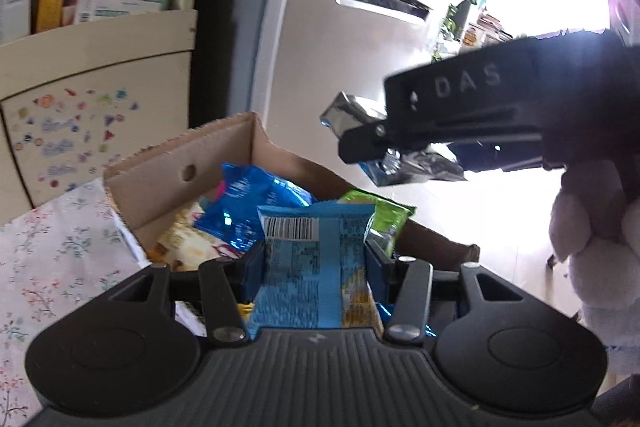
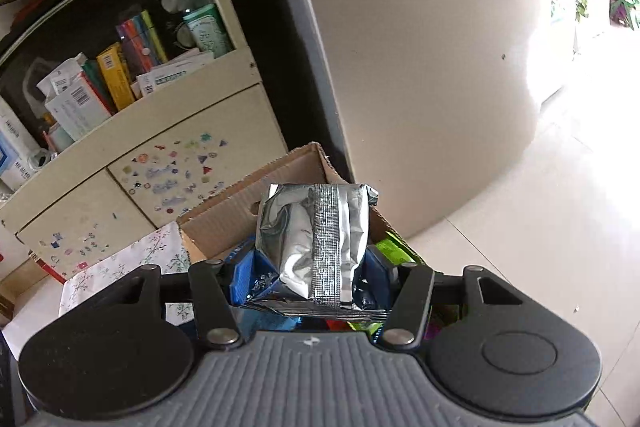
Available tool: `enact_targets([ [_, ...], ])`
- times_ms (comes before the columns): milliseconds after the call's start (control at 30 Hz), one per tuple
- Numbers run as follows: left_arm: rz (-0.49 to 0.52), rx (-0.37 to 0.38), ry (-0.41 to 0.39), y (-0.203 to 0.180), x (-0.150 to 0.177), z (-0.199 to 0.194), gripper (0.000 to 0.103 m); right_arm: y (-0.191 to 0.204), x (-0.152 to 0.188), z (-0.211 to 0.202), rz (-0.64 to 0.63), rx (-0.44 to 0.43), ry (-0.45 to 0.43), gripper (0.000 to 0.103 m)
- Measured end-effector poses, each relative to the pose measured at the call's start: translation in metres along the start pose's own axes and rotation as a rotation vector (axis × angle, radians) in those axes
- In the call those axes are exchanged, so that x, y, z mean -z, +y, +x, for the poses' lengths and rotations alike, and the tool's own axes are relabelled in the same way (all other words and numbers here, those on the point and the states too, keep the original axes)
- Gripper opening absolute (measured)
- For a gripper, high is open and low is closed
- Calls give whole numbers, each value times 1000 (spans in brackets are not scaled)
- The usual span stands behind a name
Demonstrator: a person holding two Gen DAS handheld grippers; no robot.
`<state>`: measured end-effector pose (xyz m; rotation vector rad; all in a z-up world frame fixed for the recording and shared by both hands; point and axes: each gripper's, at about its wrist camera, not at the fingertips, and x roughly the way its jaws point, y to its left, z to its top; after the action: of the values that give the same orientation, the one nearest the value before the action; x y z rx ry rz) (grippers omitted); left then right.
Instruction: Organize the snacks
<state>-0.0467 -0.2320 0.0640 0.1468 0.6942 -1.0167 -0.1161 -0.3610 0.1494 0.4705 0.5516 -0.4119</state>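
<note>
Here we list two snack packets held over the cardboard box, which stands on the floral-clothed surface and already holds several bags, blue and green among them

Item one: light blue packet, barcode side up, pinched at its sides by the left hand-held gripper, just above the box's contents

Item two: silver foil packet, seam facing us, clamped between the pads of the right hand-held gripper, over the near part of the box; in the left wrist view it hangs higher and to the right of the box

Surroundings: a cream cabinet with stickers behind the box, a fridge beside it

To do this step well, we judge each packet should be lowered into a free gap before the jaws part, one hand at a time so the grippers do not collide, laying packets flat instead of dropping them on the green bag
</note>
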Motion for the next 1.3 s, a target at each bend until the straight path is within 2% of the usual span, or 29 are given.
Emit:
enact_targets([
  [67, 4, -7, 4, -2, 2, 2, 71, -3, -1, 2, 25, -2, 6, 65],
  [133, 9, -8, -6, -4, 2, -1, 82, -6, -3, 2, 48, -6, 8, 68],
  [233, 28, -28, -8, -8, 0, -7, 89, -8, -3, -1, 65, -12, 3, 82],
  [267, 35, -46, -5, -9, -1, -9, 90, -8, -4, -2, 66, -12, 0, 82],
  [400, 37, -99, 30, -9, -5, -12, 91, -4, -4, -5, 59, -17, -7, 85],
  [467, 32, -120, 44, -10, -6, -15, 91, -2, -4, -7, 59, -15, -5, 90],
  [867, -16, -204, 116, -8, -5, -32, 94, -17, 9, -33, 108, 94, -33, 102],
  [1100, -30, -263, 161, -3, -1, -38, 96, -22, 29, -38, 115, 189, 2, 103],
  [1300, -89, -315, 175, 11, -2, -46, 98, -13, 45, -37, 34, 263, 34, 103],
])
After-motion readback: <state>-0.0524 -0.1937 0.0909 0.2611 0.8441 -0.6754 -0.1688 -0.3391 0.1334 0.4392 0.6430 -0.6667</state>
